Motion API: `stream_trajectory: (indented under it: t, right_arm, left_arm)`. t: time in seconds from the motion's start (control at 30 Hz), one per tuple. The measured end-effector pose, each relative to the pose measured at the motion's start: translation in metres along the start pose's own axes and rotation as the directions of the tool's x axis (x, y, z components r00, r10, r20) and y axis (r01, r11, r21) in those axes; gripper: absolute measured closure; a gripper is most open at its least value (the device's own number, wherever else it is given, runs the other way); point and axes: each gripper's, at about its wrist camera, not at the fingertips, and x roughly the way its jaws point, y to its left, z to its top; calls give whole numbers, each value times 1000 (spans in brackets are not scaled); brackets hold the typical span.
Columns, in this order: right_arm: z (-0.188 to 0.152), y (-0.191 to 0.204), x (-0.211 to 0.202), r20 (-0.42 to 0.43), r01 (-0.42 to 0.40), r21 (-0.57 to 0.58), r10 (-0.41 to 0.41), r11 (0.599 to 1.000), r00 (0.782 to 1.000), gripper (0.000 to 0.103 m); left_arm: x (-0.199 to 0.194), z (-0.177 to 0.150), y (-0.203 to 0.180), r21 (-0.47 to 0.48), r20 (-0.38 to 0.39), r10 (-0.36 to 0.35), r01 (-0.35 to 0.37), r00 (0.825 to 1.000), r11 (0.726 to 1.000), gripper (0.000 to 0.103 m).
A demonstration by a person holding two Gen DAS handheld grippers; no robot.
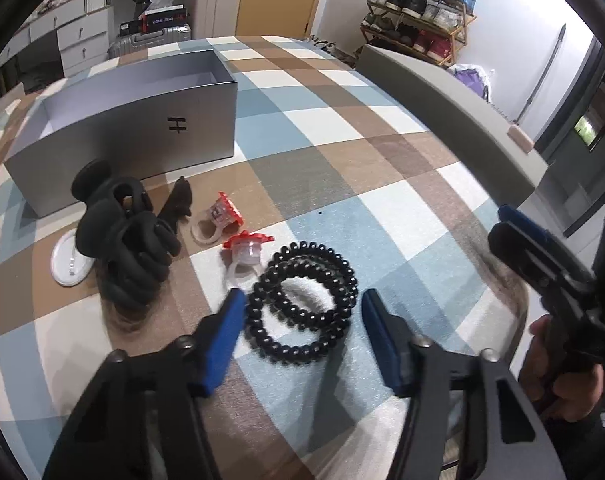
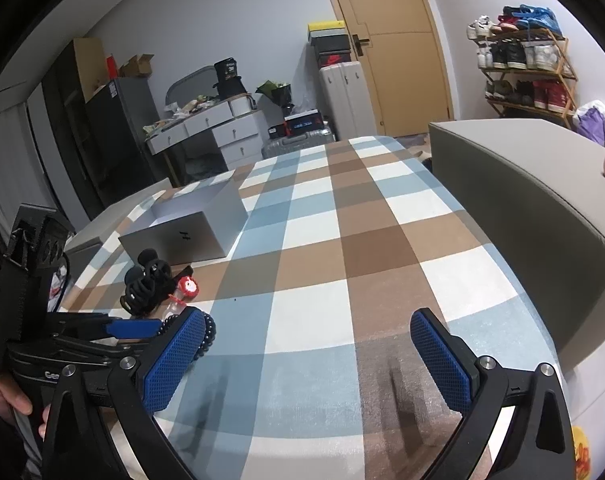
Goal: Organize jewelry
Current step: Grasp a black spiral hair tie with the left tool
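**Left gripper straddles the black bead bracelet**

The bead bracelet (image 1: 302,304), 2 or 3 loose coils of glossy black beads, lies on the checked blanket (image 1: 342,152) at the near middle, directly between the blue pads of the left gripper (image 1: 300,312). The jaws stand part open on either side of it; the left pad is at the coil's edge, the right pad just clear, so nothing is clamped yet. The right gripper (image 2: 306,344) hangs wide open and empty over bare blanket to the right.

The bracelet looks light and floppy, and its smooth beads could roll or slip out of a shallow pinch. A bite across all the coils at once, low against the blanket, looks safest; catching only 1 strand would likely leave the rest dangling.

Just beyond it lie 2 clear toy rings with red tops (image 1: 246,246), the nearer almost touching the beads, so it could get dragged along. Further left sits a black hair claw (image 1: 126,236), partly over a white oval dish (image 1: 68,262). The open grey box (image 1: 142,120) stands behind at far left, its near wall the thing to lift over.
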Motion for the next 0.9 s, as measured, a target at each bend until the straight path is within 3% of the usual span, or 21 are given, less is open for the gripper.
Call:
stream_trajectory:
  t: [0.27,0.4,0.7,0.9]
  right_arm:
    - [1,2,-2,5,0,-7,0,1000,1000,0]
    - [2,4,-3,6,-1,-8,1,1000,1000,0]
    - [1,13,1,-19,-36,-17,35,999,999,0]
    - [-1,28,12,-63,-87,-21,86,996,994,0]
  left_arm:
    - [-5,-5,-4,15,-2,44,-44,999,999,60]
    - [-13,-6,-1,-9,-10,12,-12,1000,1000,60]
    - [-44,-5,14,-56,72,25,-21,997,998,60]
    - [-64,-10,30,-96,132,86,-73,988,993,60]
